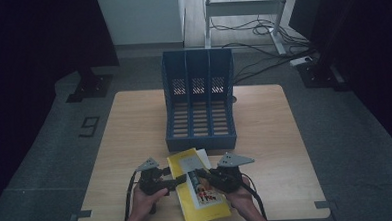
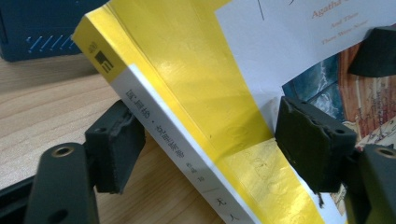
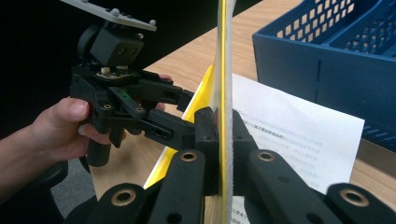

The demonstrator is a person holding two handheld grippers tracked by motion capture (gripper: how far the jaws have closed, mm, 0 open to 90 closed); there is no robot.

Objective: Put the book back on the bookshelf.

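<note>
The yellow book (image 1: 200,188) sits at the near edge of the table (image 1: 135,138), at about six o'clock from the blue file rack (image 1: 198,98), tipped up off the wood. The right gripper (image 3: 223,130) is clamped tight on the book's cover edge. The left gripper (image 2: 205,140) straddles the spine side, one pad under the book and one on the cover, apparently gripping, though I cannot tell how firmly.

To do this lift well, I would keep both hands rising together so the cover does not tear or fan open, then stand the book upright and aim it toward twelve o'clock into a rack slot. A printed sheet (image 3: 299,135) lies beneath and could drag along.

The table is pale wood; the room is dim, with cables (image 1: 260,27) on the floor beyond.
</note>
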